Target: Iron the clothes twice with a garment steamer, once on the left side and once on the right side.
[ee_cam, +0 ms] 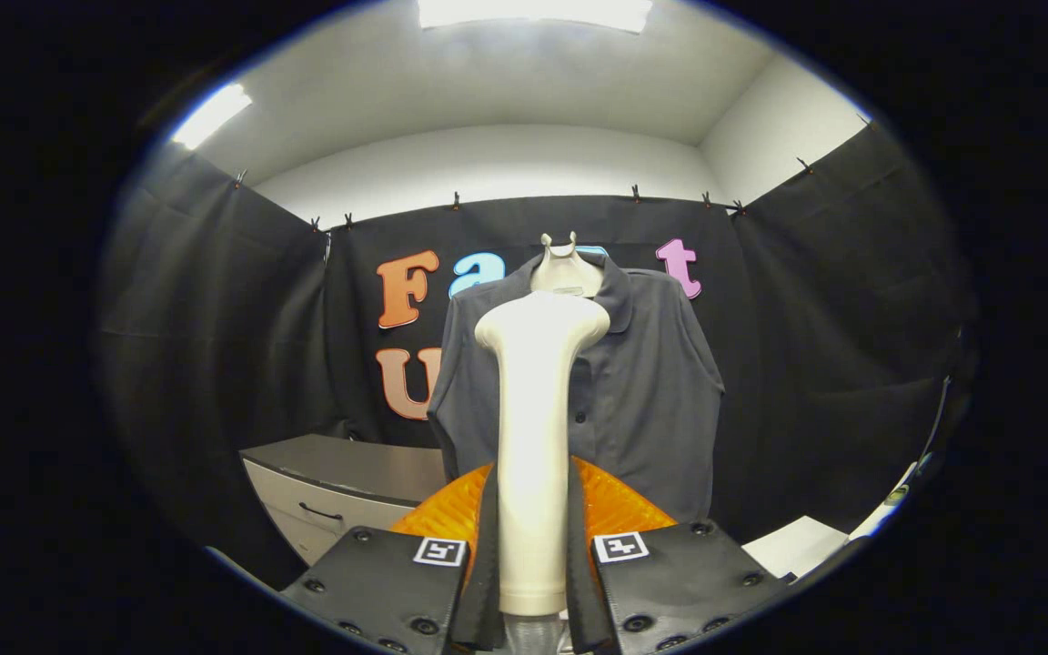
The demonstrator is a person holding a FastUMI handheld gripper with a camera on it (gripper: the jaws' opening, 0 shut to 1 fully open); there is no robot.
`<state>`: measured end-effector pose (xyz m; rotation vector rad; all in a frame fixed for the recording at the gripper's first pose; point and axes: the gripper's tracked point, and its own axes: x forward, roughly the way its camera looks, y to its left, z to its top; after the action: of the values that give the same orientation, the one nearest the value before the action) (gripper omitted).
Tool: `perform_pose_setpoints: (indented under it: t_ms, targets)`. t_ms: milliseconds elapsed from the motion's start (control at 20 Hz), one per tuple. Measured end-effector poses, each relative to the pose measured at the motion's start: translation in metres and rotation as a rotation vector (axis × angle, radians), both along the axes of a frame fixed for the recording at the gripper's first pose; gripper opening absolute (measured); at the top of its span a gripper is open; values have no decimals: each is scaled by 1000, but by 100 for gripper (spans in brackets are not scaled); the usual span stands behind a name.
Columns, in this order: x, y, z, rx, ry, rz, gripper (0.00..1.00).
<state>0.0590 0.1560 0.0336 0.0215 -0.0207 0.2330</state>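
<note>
A cream garment steamer (535,428) stands upright between my two fingers, its handle pinched by both of them and its head pointing away from me. My gripper (531,509) is shut on that handle. Beyond the steamer hangs a dark grey polo shirt (642,391) on a pale hanger form (566,268), buttoned and facing me. The steamer head is held off the shirt, in line with its left chest; the gap is hard to judge. The steamer covers part of the shirt's left half.
A grey drawer cabinet (342,482) stands low to the left of the shirt. White sheets (797,546) lie low to the right. Black cloth walls close in behind and on both sides.
</note>
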Motion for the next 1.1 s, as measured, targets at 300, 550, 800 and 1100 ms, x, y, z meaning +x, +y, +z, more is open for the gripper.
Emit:
perform_pose_setpoints:
  t_ms: [300,550,800,1100]
  targets:
    - [38,19,-22,-7,19,78,37]
    - [69,45,-30,-4,21,120,37]
    - [104,62,-40,2,38,119,37]
    - [132,62,-53,9,61,85,37]
